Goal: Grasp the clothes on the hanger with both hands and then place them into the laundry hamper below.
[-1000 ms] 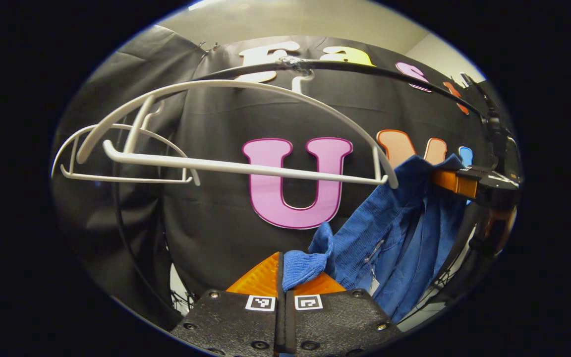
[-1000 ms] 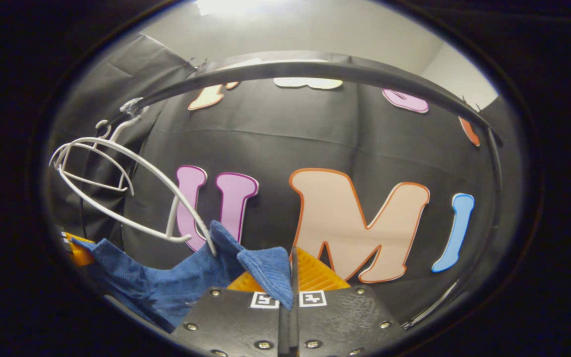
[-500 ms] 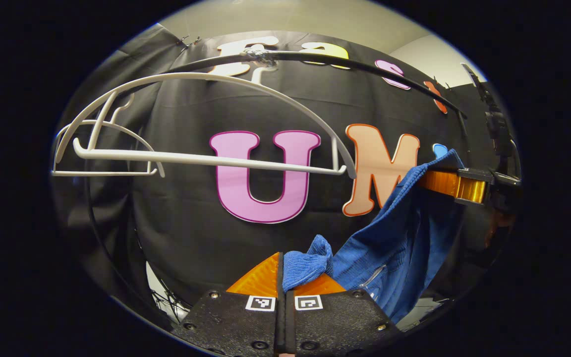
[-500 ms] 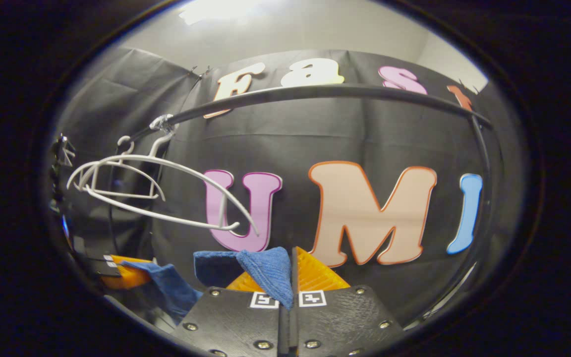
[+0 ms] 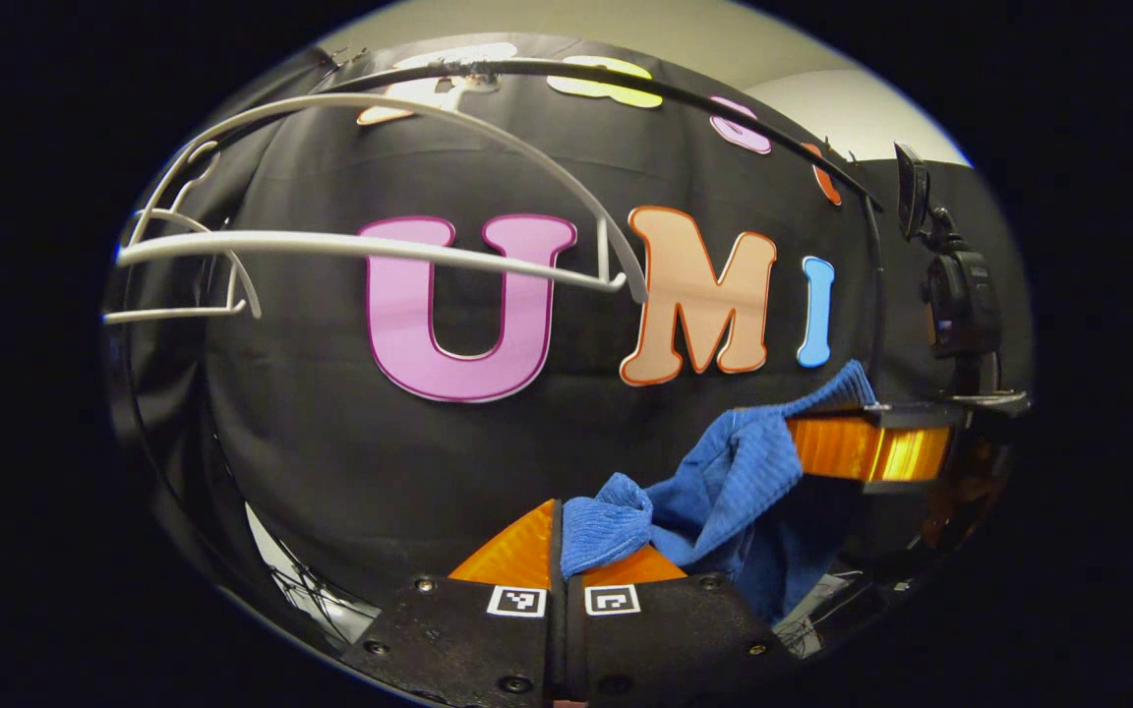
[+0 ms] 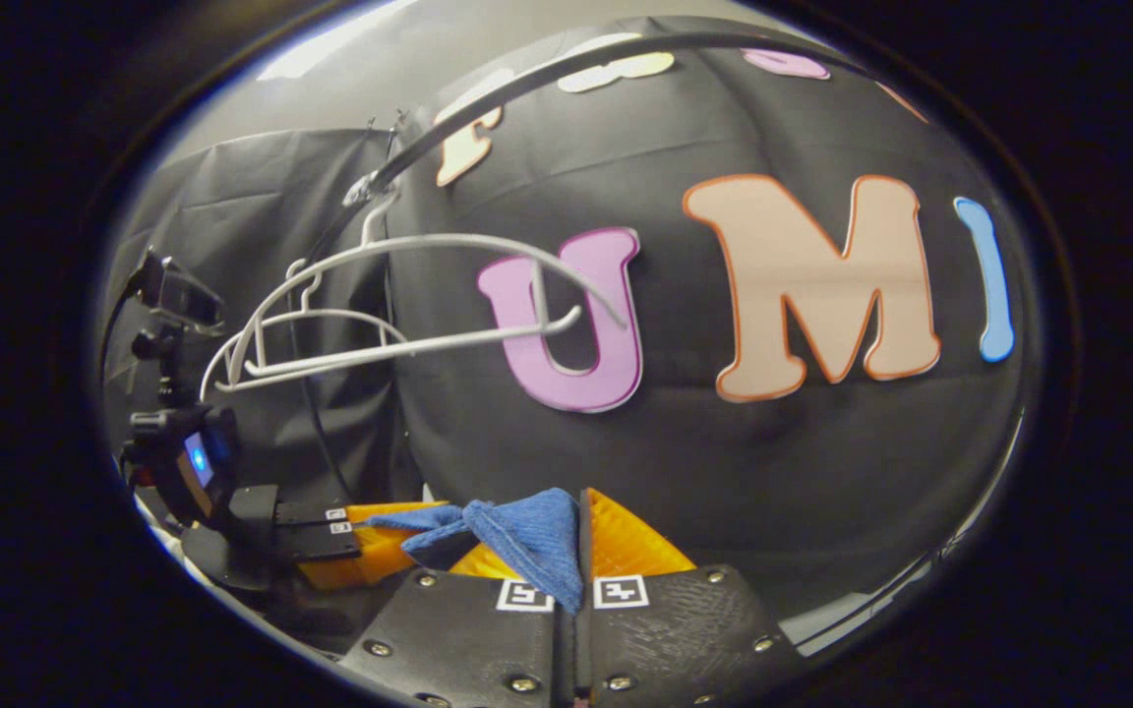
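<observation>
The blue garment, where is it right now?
The blue garment is off the white hanger, stretched between the left tool and right tool, below the hanger's right end in the left gripper view.

The blue garment (image 5: pixel 724 482) hangs down behind the left gripper (image 5: pixel 559 536), its lower part cut off from sight.

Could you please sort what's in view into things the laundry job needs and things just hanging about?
Job:
- blue garment, clamped at both ends
- left gripper
- right gripper
- near hanger, now bare

Bystanders:
- second hanger behind it
- rail
- camera on a stand
</observation>
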The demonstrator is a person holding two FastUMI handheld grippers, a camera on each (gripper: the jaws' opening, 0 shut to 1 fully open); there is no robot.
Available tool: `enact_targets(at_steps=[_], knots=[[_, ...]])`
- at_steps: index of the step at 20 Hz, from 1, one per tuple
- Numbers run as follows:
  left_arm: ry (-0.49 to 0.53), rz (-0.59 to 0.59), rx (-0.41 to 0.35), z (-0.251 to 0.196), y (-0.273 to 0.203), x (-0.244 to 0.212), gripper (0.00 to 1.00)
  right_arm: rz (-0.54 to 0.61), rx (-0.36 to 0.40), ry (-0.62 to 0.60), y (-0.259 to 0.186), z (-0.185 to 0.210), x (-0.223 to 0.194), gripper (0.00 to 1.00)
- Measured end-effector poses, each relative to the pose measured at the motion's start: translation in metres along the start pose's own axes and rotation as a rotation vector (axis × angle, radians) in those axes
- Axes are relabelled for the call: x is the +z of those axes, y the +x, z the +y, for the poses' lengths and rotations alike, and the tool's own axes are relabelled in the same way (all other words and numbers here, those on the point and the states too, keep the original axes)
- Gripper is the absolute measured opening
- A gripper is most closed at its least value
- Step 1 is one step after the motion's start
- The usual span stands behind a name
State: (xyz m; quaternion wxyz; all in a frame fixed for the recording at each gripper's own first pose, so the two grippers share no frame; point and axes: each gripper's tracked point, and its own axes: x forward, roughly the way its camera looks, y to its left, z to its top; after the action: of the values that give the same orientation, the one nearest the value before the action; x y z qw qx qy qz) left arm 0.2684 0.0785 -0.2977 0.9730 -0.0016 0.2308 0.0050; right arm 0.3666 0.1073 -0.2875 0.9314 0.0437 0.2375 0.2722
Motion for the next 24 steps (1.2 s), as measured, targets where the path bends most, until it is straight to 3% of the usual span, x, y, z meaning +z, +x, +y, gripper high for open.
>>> enact_targets(at_steps=[7, 11, 18, 24], knots=[[-0.023, 0.200, -0.005, 0.008, 0.006, -0.070, 0.00, 0.190, 0.010, 0.015, 0.021, 0.003, -0.069, 0.05], [-0.050, 0.366, 0.048, 0.021, 0.004, -0.114, 0.00, 0.340, -0.054, -0.004, 0.027, -0.012, -0.110, 0.07], [-0.115, 0.598, 0.107, 0.025, -0.021, -0.165, 0.01, 0.560, -0.094, -0.006, 0.007, -0.027, -0.174, 0.07], [-0.134, 0.676, 0.111, 0.022, -0.025, -0.188, 0.01, 0.616, -0.117, 0.007, 0.000, -0.029, -0.189, 0.10]])
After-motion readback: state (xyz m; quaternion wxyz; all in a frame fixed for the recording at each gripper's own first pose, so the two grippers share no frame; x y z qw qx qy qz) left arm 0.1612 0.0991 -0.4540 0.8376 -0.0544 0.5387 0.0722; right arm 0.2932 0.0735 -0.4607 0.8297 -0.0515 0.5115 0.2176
